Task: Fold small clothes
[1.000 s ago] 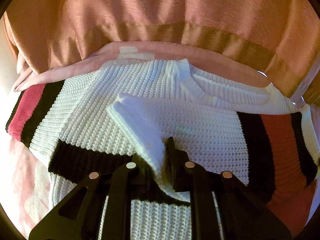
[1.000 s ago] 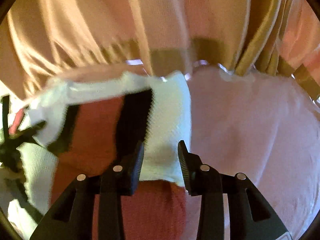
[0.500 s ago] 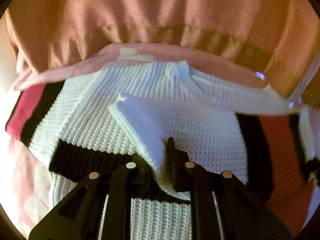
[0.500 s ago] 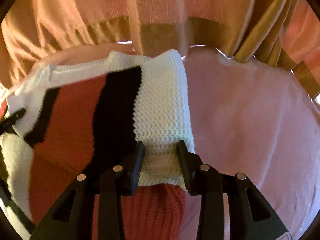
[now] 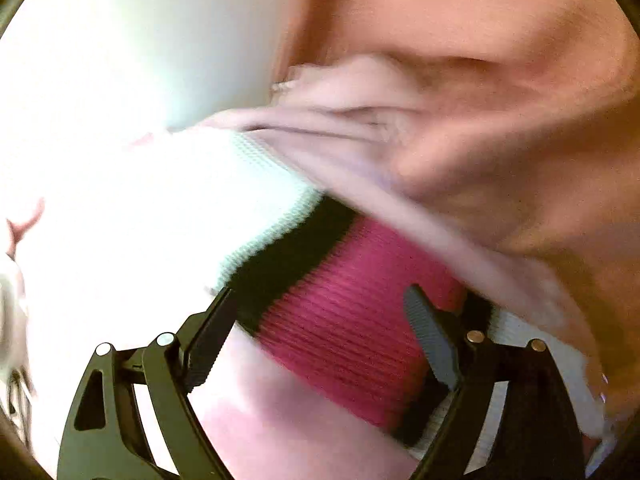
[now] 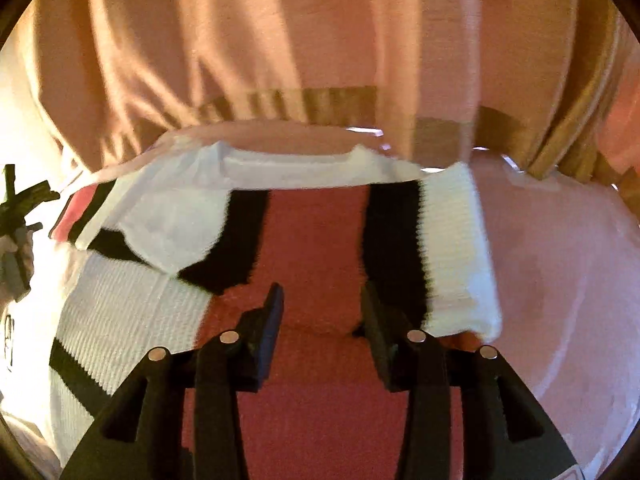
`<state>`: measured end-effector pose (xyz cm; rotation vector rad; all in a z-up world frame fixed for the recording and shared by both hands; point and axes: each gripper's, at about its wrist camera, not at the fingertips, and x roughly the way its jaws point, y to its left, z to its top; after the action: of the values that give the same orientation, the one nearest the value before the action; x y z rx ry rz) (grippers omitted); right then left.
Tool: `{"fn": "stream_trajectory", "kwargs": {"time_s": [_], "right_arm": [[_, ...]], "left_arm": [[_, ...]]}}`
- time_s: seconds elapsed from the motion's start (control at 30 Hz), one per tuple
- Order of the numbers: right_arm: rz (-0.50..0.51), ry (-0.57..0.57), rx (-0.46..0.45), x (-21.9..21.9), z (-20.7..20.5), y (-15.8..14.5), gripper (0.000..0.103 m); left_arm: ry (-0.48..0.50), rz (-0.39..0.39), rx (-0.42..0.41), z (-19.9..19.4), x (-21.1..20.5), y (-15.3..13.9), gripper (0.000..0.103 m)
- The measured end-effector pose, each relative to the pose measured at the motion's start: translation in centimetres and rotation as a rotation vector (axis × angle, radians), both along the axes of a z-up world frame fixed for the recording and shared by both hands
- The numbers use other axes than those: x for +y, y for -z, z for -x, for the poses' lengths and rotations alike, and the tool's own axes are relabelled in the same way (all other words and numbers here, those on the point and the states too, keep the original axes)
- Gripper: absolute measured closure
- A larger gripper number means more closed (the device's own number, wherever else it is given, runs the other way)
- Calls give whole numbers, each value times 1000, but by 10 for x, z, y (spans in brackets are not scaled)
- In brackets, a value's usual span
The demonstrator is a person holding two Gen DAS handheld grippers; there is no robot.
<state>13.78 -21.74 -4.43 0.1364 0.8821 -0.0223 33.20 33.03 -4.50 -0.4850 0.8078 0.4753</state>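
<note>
Pink cloth (image 6: 560, 280) under blurred sweater (image 5: 344, 320); left tool (image 5: 320, 328) just opened wide, right tool (image 6: 322, 316) parted, both empty.

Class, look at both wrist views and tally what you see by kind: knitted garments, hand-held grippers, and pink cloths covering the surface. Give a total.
Knitted striped sweater: 1
Hand-held grippers: 2, the left hand-held gripper and the right hand-held gripper
Pink cover cloth: 1
Total: 4

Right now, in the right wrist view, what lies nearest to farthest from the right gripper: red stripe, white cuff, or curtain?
1. Red stripe, directly between and beneath the right gripper.
2. White cuff, off to the right.
3. Curtain, hanging behind the bed's far edge.
</note>
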Motion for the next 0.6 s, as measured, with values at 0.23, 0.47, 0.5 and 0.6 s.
{"fn": "stream_trajectory", "kwargs": {"time_s": [0.23, 0.47, 0.5, 0.6], "right_arm": [[22, -43, 64, 29, -4, 32, 62], [12, -26, 66, 24, -2, 34, 61], [10, -25, 61, 22, -1, 31, 61], [-2, -11, 48, 15, 0, 23, 61]], "left_arm": [[-107, 43, 25, -14, 61, 31, 36], [-46, -26, -55, -25, 37, 1, 95], [-22, -53, -96, -21, 24, -14, 95], [87, -116, -179, -14, -32, -57, 95]]}}
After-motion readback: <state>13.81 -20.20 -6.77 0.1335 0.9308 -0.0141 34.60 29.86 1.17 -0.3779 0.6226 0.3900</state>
